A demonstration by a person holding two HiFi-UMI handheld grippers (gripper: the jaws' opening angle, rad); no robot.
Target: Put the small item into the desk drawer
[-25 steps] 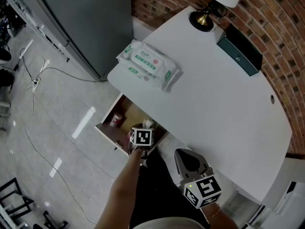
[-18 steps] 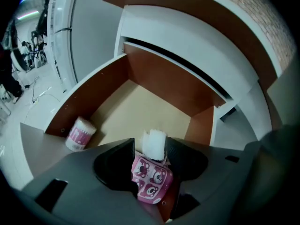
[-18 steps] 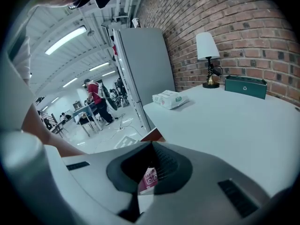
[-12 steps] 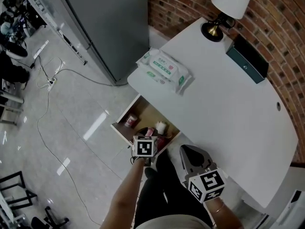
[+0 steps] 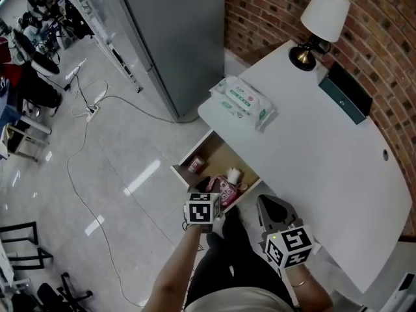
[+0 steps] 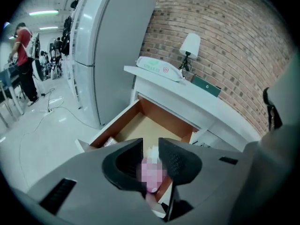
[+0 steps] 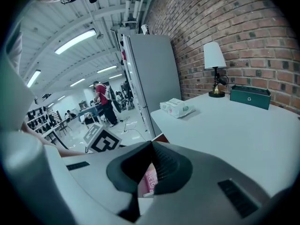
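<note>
Head view shows the small pink packet (image 5: 224, 189) lying inside the open brown wooden drawer (image 5: 192, 151) under the white desk (image 5: 312, 155). The left gripper (image 6: 151, 146) hovers at the drawer front, its jaws closing with nothing gripped between them. The right gripper (image 7: 152, 146) is closed and empty.

Bright, even light from ceiling strip lights (image 7: 75, 41) leaves glare streaks on the glossy floor (image 5: 144, 176) left of the desk (image 5: 325, 168), with soft shadow beneath it; both gripper views bend and darken at the edges.

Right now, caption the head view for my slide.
Open drawer holding a pink packet, pulled out from a white desk.
</note>
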